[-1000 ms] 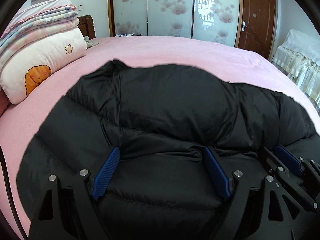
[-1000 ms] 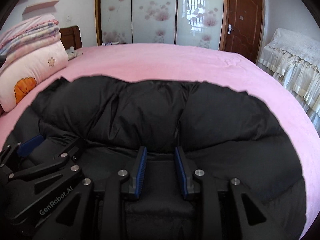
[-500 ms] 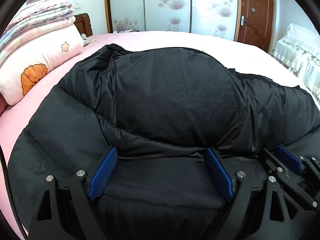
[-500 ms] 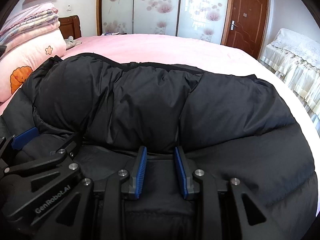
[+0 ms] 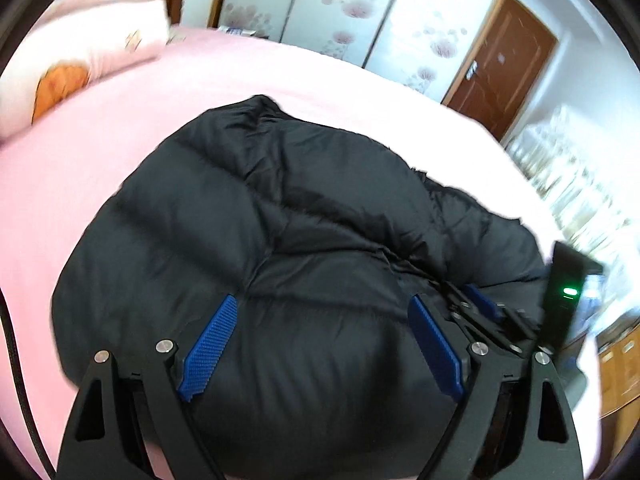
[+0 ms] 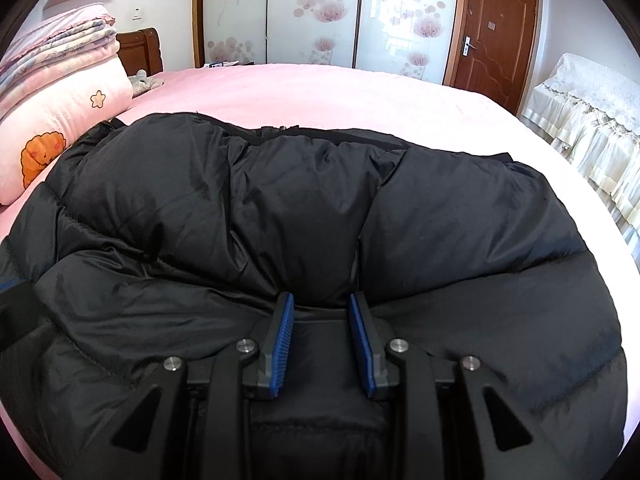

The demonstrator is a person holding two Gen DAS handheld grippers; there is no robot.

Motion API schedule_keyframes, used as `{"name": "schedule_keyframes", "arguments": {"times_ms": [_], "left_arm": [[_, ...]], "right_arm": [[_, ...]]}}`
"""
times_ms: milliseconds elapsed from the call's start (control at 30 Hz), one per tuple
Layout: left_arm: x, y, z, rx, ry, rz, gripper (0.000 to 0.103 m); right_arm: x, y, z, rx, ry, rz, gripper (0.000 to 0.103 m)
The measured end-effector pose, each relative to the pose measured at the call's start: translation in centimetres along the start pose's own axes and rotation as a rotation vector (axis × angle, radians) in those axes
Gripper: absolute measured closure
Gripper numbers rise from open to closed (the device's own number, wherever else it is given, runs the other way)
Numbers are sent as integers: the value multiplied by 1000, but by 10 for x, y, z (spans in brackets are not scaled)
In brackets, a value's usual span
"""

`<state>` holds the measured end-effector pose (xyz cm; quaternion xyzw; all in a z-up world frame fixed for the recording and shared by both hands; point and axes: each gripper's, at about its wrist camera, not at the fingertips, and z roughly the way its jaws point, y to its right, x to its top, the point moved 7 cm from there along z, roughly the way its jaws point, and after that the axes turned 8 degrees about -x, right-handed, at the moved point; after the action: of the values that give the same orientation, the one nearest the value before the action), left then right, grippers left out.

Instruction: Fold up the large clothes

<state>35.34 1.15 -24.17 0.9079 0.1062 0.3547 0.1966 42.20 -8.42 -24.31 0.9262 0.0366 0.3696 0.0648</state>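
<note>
One black down jacket [image 6: 304,216] lies on one pink bed [image 6: 320,88], folded over itself. Two hand-held grippers are present. The left gripper [image 5: 320,348] stands wide, its two blue pads [image 5: 208,348] flanking a bulging fold of the jacket; whether they press it cannot be told. The right gripper [image 6: 322,344] is narrowed, clenched on a ridge of jacket fabric between its two pads [image 6: 280,344]. Ahead and left of it: one stack of folded quilts [image 6: 60,92]. Ahead right: one brown door [image 6: 496,32].
</note>
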Motion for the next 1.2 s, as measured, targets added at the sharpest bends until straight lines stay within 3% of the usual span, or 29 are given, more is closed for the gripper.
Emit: {"name": "schedule_keyframes", "arguments": {"times_ms": [167,333,567,667,800,1200], "left_arm": [[-20,-21,-36,-79,2,-147,16],[-48,-35,-54,-133,-29,-208,17],[-83,-68,-53,-247,-31,-413,17],[-91,-78,-43,-303,-28,-484,18],[-99,-92,-31,-399,-23,-585,18],[-60,-116,-1,-532,125,-648,17]], "right_arm": [[7,5,-11,48,-26,48,74],[24,6,-47,97,40,66,75],[39,-9,-82,156,109,61,75],[33,-19,-79,160,104,53,76],[14,-28,-64,171,64,52,85],[2,-34,-48,165,62,31,85]]}}
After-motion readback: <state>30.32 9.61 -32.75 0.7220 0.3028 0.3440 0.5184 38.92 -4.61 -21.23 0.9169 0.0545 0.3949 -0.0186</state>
